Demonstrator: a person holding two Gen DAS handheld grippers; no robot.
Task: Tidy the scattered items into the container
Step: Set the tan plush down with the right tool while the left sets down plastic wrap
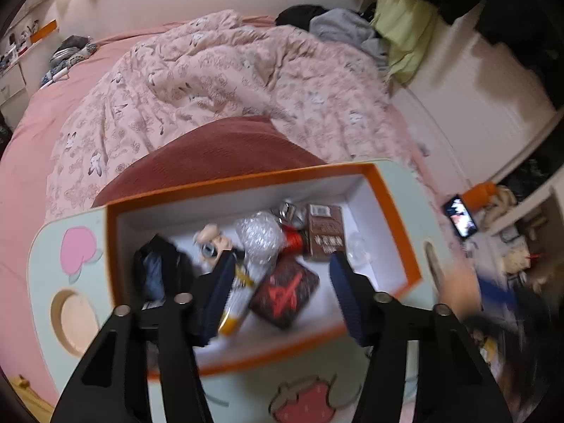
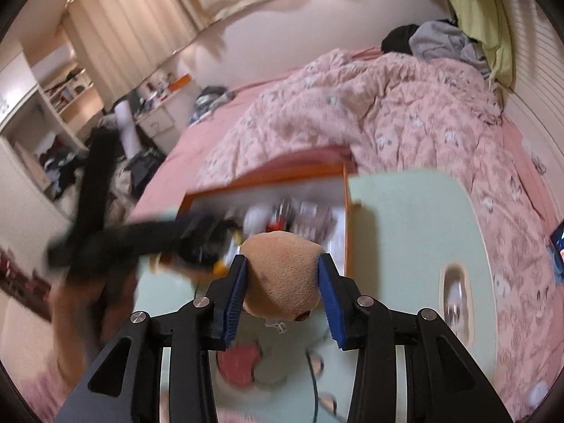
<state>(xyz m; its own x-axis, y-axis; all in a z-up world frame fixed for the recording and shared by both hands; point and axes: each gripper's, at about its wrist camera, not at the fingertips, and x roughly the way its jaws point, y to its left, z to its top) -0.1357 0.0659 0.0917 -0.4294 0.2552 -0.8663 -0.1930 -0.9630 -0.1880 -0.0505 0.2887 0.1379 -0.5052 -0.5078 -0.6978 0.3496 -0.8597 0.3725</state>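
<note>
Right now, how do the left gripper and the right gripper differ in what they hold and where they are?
The right gripper is shut on a tan plush toy; the left gripper holds nothing, its jaws apart. The left gripper hangs over the orange-rimmed box and its contents; the right gripper is over the mint tray table, beside the box. Both have blue pads and point downward.

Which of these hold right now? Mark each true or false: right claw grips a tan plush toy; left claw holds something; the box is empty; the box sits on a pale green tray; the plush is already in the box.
1. The right claw grips a tan plush toy. True.
2. The left claw holds something. False: its pads are apart, nothing clamped between them.
3. The orange box is empty. False: several items lie inside.
4. The box sits on a pale green tray. True.
5. The plush is already in the box. False: it is gripped in front of the box, over the tray.
</note>
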